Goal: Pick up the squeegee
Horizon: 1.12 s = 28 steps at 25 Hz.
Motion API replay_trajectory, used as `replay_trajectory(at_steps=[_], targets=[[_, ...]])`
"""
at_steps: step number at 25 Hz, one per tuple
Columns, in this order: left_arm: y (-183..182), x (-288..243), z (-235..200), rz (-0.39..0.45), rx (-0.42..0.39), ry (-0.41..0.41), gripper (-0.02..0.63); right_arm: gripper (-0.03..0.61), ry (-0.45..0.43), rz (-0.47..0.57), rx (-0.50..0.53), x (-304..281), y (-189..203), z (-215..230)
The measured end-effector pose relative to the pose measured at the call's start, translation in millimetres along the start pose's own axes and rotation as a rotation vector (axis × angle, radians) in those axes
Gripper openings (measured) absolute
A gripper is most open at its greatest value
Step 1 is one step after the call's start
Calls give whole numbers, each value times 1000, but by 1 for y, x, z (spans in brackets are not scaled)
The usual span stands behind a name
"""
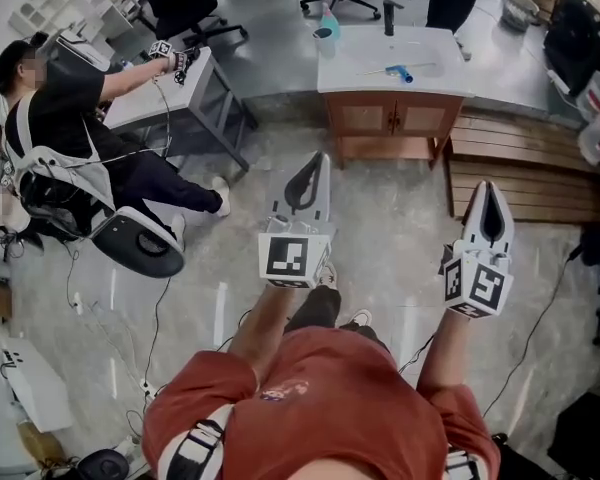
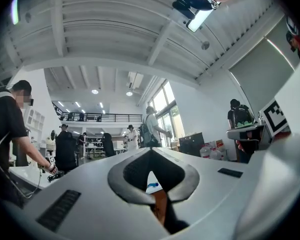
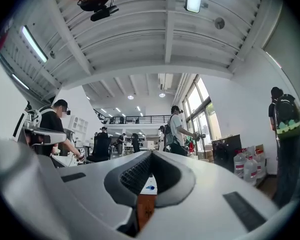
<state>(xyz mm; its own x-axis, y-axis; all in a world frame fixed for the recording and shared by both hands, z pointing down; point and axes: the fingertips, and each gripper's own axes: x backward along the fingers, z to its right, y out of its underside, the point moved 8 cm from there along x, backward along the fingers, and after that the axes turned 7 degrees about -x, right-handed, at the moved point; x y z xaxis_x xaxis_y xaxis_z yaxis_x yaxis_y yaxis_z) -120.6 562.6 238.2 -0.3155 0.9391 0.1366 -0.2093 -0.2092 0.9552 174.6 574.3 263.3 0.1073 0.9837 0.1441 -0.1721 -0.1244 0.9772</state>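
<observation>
The squeegee [image 1: 400, 72], with a blue handle, lies on the white top of a wooden cabinet [image 1: 355, 63] well ahead of me. It shows as a small blue spot between the jaws in the left gripper view [image 2: 151, 185] and in the right gripper view [image 3: 150, 187]. My left gripper [image 1: 315, 160] and right gripper [image 1: 491, 188] are held side by side at waist height, pointing toward the cabinet and well short of it. Both have their jaws together with nothing between them.
A spray bottle [image 1: 327, 26] and a dark upright object [image 1: 388, 16] also stand on the cabinet top. A seated person [image 1: 60, 118] works at a grey desk [image 1: 170, 93] on the left. A slatted wooden platform [image 1: 525, 173] lies right of the cabinet. Cables [image 1: 160, 308] run across the floor.
</observation>
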Motion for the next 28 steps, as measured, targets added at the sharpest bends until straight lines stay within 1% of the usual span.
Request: replay_trajectory(at_steps=[2, 5, 8, 13, 18, 24, 28], targets=[[4, -5, 0, 1, 5, 1, 18, 6, -9, 25, 6, -4, 1, 0], [9, -15, -6, 1, 20, 2, 17, 6, 0, 18, 23, -18, 4, -2], [18, -26, -19, -3, 30, 2, 17, 6, -12, 13, 28, -34, 8, -11], [37, -52, -47, -1, 46, 3, 17, 8, -7, 15, 89, -69, 12, -27], [61, -94, -88, 12, 69, -8, 17, 6, -17, 16, 109, -124, 22, -49], [83, -151, -141, 24, 92, 1, 17, 8, -10, 19, 128, -198, 31, -78], [104, -192, -172, 32, 82, 21, 17, 8, -2, -2, 141, -250, 46, -93]])
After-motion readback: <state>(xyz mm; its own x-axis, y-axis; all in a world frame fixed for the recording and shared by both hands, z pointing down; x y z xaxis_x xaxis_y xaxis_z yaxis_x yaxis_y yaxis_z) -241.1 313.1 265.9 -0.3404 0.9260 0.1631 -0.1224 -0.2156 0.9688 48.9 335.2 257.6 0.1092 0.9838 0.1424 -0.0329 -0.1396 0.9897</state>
